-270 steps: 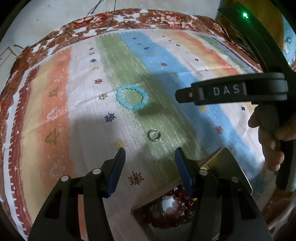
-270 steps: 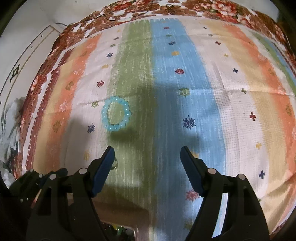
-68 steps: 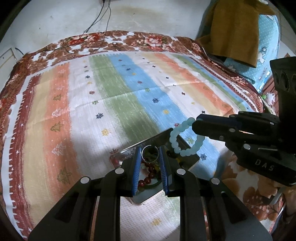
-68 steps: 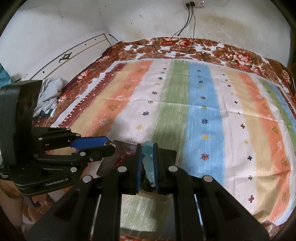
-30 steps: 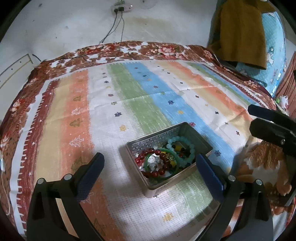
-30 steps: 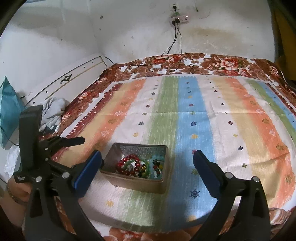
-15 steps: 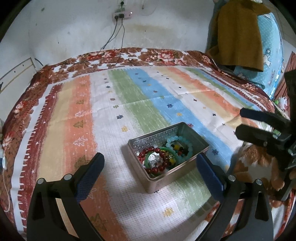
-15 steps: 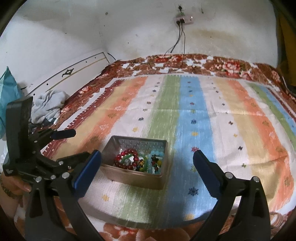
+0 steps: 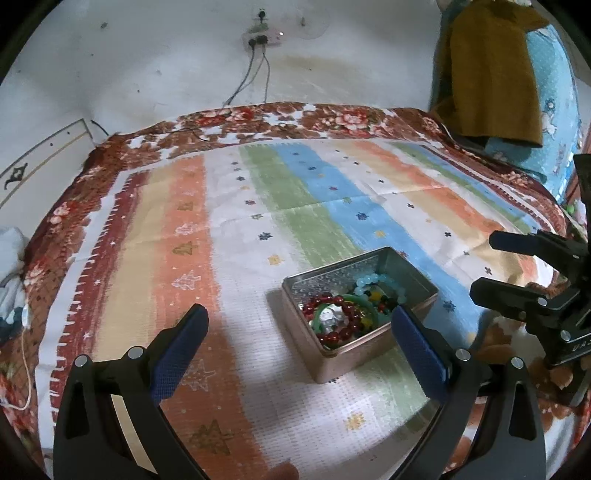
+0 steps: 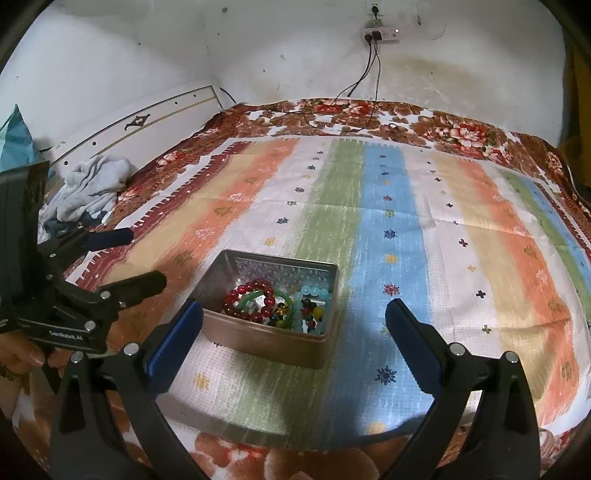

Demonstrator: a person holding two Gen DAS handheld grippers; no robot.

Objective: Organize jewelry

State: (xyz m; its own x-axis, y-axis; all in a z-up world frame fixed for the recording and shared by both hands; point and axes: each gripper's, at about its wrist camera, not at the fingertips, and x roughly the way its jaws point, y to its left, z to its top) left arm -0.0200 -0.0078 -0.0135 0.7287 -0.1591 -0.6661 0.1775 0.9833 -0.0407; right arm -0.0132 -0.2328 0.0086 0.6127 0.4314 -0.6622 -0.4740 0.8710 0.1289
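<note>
A rectangular metal tin (image 9: pixel 347 350) (image 10: pixel 258 339) sits on the striped cloth. Inside lie a red bead bracelet (image 9: pixel 341 334) (image 10: pixel 251 288), a green bangle (image 9: pixel 317 319) (image 10: pixel 248 300), a pale blue bead bracelet (image 9: pixel 373 278) (image 10: pixel 314 291) and dark mixed beads. My left gripper (image 9: pixel 301 345) is open and empty, held back from the tin and above the cloth. My right gripper (image 10: pixel 293 336) is also open and empty, with the tin just past its fingers. In the other wrist view each gripper shows from the side: the right gripper (image 9: pixel 517 273) and the left gripper (image 10: pixel 129 258).
The striped cloth (image 9: pixel 303 206) (image 10: pixel 443 258) lies on a floral bedspread (image 10: pixel 369 110). A white wall with a socket and cables (image 10: pixel 376 33) stands behind. A grey crumpled cloth (image 10: pixel 88 184) lies at the left bed edge; a brown garment over a blue cushion (image 9: pixel 495 66) stands far right. A hand (image 10: pixel 18 354) holds the left gripper.
Both grippers have drawn back and tilted up a little since a second ago, so the tin sits lower and nearer. Both stay open and empty. Earlier they held the ring and blue bracelet over the tin.
</note>
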